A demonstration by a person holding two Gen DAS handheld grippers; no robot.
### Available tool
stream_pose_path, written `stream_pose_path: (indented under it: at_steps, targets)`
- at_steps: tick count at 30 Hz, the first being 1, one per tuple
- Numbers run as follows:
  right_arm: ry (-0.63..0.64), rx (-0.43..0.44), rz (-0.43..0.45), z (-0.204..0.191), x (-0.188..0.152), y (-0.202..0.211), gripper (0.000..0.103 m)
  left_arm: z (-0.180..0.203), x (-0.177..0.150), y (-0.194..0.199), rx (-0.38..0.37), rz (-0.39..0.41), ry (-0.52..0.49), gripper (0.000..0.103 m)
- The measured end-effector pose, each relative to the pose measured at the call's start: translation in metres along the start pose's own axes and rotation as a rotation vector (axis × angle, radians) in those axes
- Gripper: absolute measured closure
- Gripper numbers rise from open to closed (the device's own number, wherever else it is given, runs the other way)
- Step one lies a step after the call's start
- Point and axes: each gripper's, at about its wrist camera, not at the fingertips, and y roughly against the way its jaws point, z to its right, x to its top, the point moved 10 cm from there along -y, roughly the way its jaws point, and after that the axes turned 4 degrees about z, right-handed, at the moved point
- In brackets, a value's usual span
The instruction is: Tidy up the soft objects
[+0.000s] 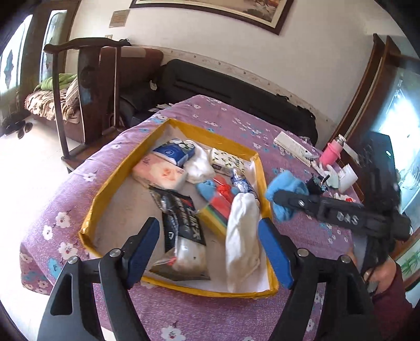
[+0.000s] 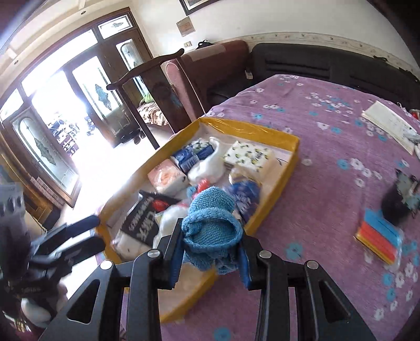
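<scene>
Pinching a bunched blue knitted cloth (image 2: 210, 225) between its pads, the right gripper (image 2: 210, 251) is hovering at the near edge of the yellow-rimmed tray (image 1: 262, 168) on the purple flowered bedspread (image 1: 302, 236). The left gripper (image 1: 210, 249) is hanging spread wide and empty above the tray, over a white sock (image 1: 242, 236) lying inside.

**Hidden, cropped, blurred**

Right gripper (image 1: 278, 200) motion-blurred in left view, fingertips buried in blue sock (image 1: 287, 195). Left gripper (image 2: 92, 230) smeared at right view's left edge. Black packet (image 1: 181, 225) print unreadable. Dark object (image 2: 399, 204) near colour strips (image 2: 380, 241) too blurred to identify. Painting (image 1: 210, 10) cropped by top edge.
</scene>
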Motion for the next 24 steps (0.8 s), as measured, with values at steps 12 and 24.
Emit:
stream_pose_path:
  at_steps: [12, 24]
  targets:
    - [-0.164, -0.015, -0.062, 0.017, 0.044, -0.090, 0.035, -0.029, -0.003, 0.003, -0.006, -0.005, 0.061, 0.022]
    - [-0.160, -0.239, 0.149, 0.117, 0.036, 0.054, 0.022, 0.004, -0.002, 0.002, -0.057, 0.015, -0.020, 0.018]
